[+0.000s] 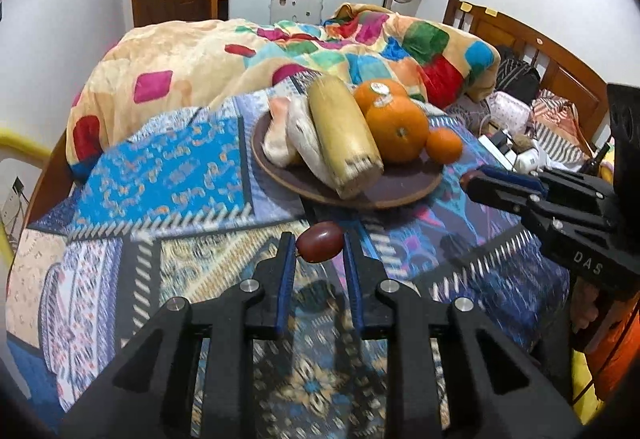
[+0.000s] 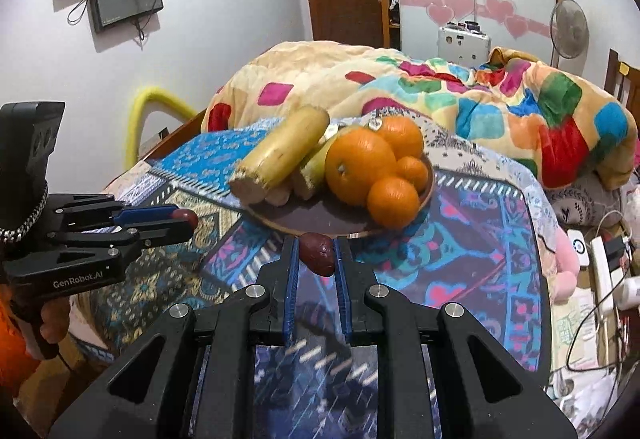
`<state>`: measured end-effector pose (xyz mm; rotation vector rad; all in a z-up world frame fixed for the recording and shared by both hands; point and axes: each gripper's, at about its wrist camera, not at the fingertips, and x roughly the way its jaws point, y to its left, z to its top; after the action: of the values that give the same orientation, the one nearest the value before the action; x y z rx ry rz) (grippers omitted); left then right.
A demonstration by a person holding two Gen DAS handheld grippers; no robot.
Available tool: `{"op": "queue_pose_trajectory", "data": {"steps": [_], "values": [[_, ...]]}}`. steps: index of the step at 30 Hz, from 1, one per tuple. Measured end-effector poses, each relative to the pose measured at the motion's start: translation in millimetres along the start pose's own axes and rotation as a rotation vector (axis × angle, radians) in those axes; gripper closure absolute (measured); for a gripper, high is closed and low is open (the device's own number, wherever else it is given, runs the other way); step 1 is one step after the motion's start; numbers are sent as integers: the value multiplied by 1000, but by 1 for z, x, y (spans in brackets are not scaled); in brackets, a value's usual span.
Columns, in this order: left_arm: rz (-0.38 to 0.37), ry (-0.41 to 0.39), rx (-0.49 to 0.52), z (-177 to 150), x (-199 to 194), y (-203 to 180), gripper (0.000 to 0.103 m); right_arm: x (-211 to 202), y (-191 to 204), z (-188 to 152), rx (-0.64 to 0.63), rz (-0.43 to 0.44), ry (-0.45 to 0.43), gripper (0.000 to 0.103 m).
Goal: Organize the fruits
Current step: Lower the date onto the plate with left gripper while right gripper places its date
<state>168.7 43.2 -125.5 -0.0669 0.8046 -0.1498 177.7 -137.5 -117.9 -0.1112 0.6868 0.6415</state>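
A small, light, smooth-skinned red date [image 1: 319, 247] is clamped at the tips of the left gripper [image 1: 318, 251] and a wrinkled one [image 2: 318, 253] in the right gripper [image 2: 316, 255], both held short of the plate [image 2: 344, 225], where gentle mid-body pinching is judged safest against slipping.

Each hand-held gripper [image 1: 319, 251] [image 2: 316, 253] is black plastic with blue finger pads [image 1: 285, 279], round silver screws and white lettering; an orange sleeve [image 2: 10, 351] shows beside one.
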Motion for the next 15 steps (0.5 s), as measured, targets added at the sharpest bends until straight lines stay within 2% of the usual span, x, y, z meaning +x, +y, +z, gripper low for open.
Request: {"op": "queue_pose_trajectory", "data": {"steps": [8, 15], "values": [[6, -18, 9, 33, 13, 16, 79, 19, -1, 15, -34, -28, 6, 87], [-22, 18, 17, 40, 38, 21, 79, 35, 4, 19, -77, -36, 39, 87]]}}
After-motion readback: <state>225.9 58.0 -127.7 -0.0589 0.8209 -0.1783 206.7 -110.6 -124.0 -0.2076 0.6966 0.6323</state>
